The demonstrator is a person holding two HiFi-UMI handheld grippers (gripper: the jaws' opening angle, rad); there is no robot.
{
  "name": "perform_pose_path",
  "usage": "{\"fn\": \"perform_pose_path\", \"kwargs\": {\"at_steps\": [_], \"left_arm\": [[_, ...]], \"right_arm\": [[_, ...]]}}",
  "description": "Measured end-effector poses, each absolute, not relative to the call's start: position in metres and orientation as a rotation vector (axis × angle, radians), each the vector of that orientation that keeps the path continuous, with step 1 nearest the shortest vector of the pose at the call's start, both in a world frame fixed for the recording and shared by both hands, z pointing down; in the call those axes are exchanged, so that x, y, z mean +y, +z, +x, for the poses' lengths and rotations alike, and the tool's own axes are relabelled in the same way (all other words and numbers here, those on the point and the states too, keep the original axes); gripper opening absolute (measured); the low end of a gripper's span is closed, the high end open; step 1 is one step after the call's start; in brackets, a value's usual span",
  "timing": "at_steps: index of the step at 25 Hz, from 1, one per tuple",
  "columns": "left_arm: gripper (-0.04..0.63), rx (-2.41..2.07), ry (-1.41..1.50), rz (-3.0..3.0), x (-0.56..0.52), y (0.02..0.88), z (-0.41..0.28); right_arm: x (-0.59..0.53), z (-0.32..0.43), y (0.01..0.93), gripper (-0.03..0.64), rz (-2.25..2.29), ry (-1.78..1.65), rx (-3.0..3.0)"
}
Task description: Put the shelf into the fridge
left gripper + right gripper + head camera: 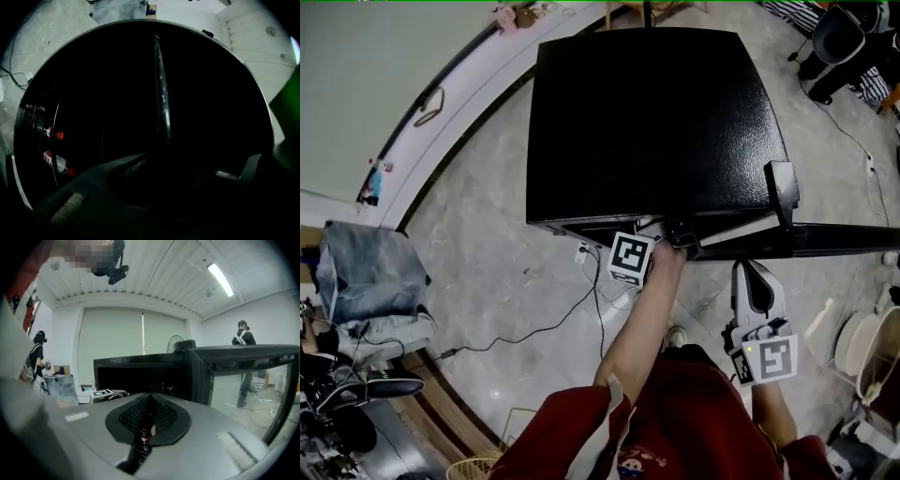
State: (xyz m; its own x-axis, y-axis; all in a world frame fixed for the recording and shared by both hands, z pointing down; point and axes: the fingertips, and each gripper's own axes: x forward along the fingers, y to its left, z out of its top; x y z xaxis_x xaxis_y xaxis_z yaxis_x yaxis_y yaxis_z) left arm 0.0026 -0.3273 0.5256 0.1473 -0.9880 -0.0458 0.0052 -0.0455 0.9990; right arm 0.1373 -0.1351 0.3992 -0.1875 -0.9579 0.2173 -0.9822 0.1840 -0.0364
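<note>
The black fridge (656, 122) stands below me with its door (825, 239) swung open to the right. My left gripper (667, 242) reaches into the fridge's open front. In the left gripper view the shelf (161, 93) shows edge-on as a thin glassy strip that runs into the left gripper (161, 157), which is shut on it. The inside is very dark. My right gripper (754, 274) hangs lower, near my body and apart from the fridge. Its jaws (149, 416) are shut with nothing between them. It looks at the fridge (140, 371) and the door (243, 376).
Two red-capped bottles (55, 149) lie inside the fridge. A cable and a white socket (584, 251) lie on the floor by the fridge. A grey covered box (370, 272) stands at the left, white buckets (872, 349) at the right. People (243, 341) stand beyond.
</note>
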Motion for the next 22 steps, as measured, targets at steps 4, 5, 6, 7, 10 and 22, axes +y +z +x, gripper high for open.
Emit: {"fn": "perform_pose_path", "kwargs": {"at_steps": [4, 5, 6, 7, 10, 22], "left_arm": [[0.009, -1.084, -1.128, 1.309, -0.336, 0.525, 0.004], [0.009, -1.082, -1.125, 1.311, -0.337, 0.525, 0.005], [0.008, -1.080, -1.122, 1.314, -0.339, 0.525, 0.005], [0.011, -1.079, -1.119, 1.317, -0.340, 0.525, 0.005], [0.011, -1.077, -1.118, 1.323, -0.341, 0.524, 0.006], [0.226, -1.152, -0.998, 1.543, -0.300, 0.525, 0.016]], "right_arm": [[-0.133, 0.138, 0.397, 0.000, 1.901, 0.244, -2.305], [-0.132, 0.138, 0.396, 0.000, 1.899, 0.244, -2.306], [-0.131, 0.139, 0.396, 0.000, 1.898, 0.244, -2.307], [-0.131, 0.140, 0.396, 0.000, 1.898, 0.244, -2.307], [-0.128, 0.142, 0.393, 0.000, 1.906, 0.241, -2.308], [-0.100, 0.154, 0.402, 0.000, 1.924, 0.228, -2.349]]}}
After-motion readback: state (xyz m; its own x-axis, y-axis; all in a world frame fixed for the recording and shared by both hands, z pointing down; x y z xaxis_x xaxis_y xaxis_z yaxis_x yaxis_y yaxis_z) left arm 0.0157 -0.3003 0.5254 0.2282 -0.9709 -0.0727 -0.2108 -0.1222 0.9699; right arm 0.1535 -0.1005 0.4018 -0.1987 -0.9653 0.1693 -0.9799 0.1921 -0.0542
